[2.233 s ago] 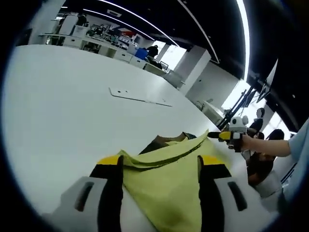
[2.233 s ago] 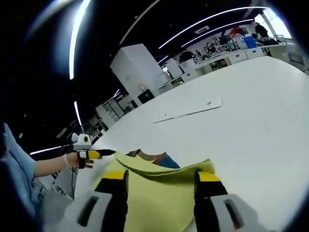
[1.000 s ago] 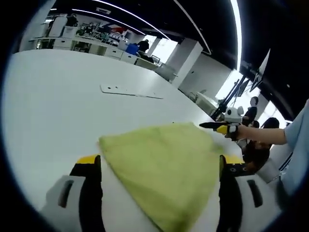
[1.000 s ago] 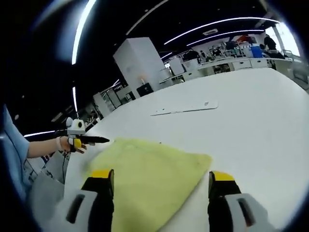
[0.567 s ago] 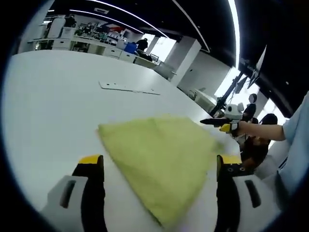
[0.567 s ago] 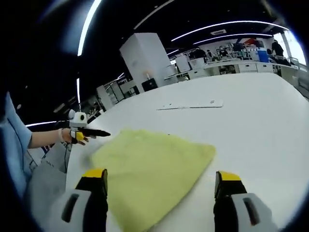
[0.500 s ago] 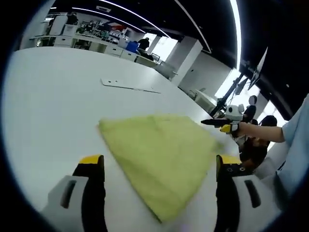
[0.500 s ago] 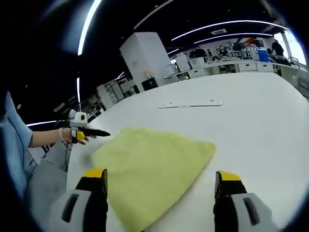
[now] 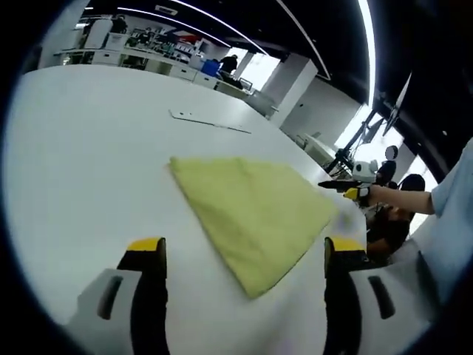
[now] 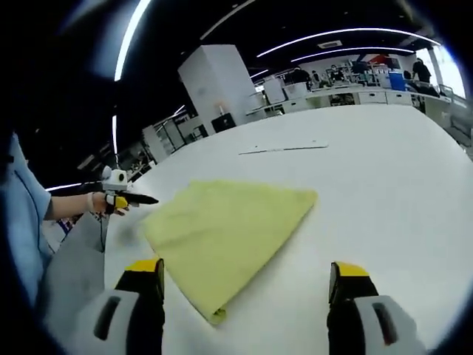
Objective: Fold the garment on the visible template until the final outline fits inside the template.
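On the white table [image 9: 89, 148], folded yellow-green garment [image 9: 255, 207] flat — long axis diagonal, corner toward both tongs, left tongs [image 9: 242, 296] and right tongs [image 10: 247, 310] apart.

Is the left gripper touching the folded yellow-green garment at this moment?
Apart. In the left gripper view, the left gripper is open, with bare white table between each jaw and the garment.

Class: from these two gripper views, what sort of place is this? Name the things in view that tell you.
Probably a large open-plan lab or workshop: a broad white table holding a folded yellow-green cloth, long ceiling light strips, and workbenches crowded with equipment in the background.
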Available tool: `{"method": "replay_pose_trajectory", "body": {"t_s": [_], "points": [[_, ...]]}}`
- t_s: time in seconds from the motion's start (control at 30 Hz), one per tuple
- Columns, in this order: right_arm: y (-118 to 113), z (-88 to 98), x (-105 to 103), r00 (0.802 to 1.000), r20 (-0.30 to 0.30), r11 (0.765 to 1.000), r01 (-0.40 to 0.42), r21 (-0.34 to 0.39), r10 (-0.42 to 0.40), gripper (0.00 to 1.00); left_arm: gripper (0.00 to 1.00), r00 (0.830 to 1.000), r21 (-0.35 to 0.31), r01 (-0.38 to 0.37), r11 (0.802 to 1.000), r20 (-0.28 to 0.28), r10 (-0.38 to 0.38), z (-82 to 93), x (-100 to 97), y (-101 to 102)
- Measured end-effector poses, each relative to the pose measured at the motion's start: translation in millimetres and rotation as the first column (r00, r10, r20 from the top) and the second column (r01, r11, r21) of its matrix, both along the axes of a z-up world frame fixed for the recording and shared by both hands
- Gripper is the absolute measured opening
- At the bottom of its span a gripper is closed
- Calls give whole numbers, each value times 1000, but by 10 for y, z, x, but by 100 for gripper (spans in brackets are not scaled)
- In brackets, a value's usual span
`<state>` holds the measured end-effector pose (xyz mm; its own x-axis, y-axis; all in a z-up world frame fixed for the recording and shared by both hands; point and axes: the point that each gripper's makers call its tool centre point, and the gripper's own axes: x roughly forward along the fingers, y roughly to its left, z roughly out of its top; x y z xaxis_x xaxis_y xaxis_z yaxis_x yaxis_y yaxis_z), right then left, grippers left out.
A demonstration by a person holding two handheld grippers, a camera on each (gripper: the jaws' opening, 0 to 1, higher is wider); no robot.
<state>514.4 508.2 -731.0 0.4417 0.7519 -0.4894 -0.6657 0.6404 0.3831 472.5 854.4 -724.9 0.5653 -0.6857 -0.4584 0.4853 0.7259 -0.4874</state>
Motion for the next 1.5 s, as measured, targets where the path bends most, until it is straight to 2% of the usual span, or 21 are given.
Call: {"method": "replay_pose_trajectory", "body": {"t_s": [0.17, 0.33, 0.53, 0.73, 0.8, 0.87, 1.03, 1.17, 1.3, 1.5], "points": [[-53, -22, -110, 1000, -10, 1000, -1, -7, 1, 92, 80, 999, -8, -31, 999, 23, 31, 27, -112, 69], [-91, 13, -166, 1000, -7, 1000, 2, -9, -3, 92, 78, 999, 2, -47, 999, 19, 47, 7, -229, 103], [-60, 23, -225, 1000, -7, 1000, -1, -6, 1, 90, 74, 996, 11, -83, 997, 31, 82, 10, -248, 162], [46, -7, -393, 999, -9, 999, -48, -9, 48, 72, 64, 997, 41, -64, 997, 40, 62, -51, -296, 137], [77, -55, -454, 998, -22, 998, -64, -12, 63, 68, 58, 998, 29, -55, 998, 42, 54, -60, -324, 105], [82, -113, -506, 996, -16, 995, -89, -45, 88, 61, 54, 998, 23, -50, 998, 37, 49, -82, -340, 83], [116, -139, -561, 994, -26, 994, -105, -43, 104, 50, 45, 999, 31, -30, 999, 25, 30, -145, -386, 44], [107, -160, -569, 992, -6, 990, -126, -69, 126, 30, 36, 1000, 35, -21, 999, 16, 20, -192, -397, 19], [106, -164, -551, 992, -7, 990, -127, -61, 127, 27, 30, 1000, 44, -16, 999, 9, 15, -249, -388, 8], [89, -203, -557, 990, -17, 987, -141, -73, 140, 20, 25, 1000, 96, 15, 995, 18, -17, -325, -376, -17]]}}
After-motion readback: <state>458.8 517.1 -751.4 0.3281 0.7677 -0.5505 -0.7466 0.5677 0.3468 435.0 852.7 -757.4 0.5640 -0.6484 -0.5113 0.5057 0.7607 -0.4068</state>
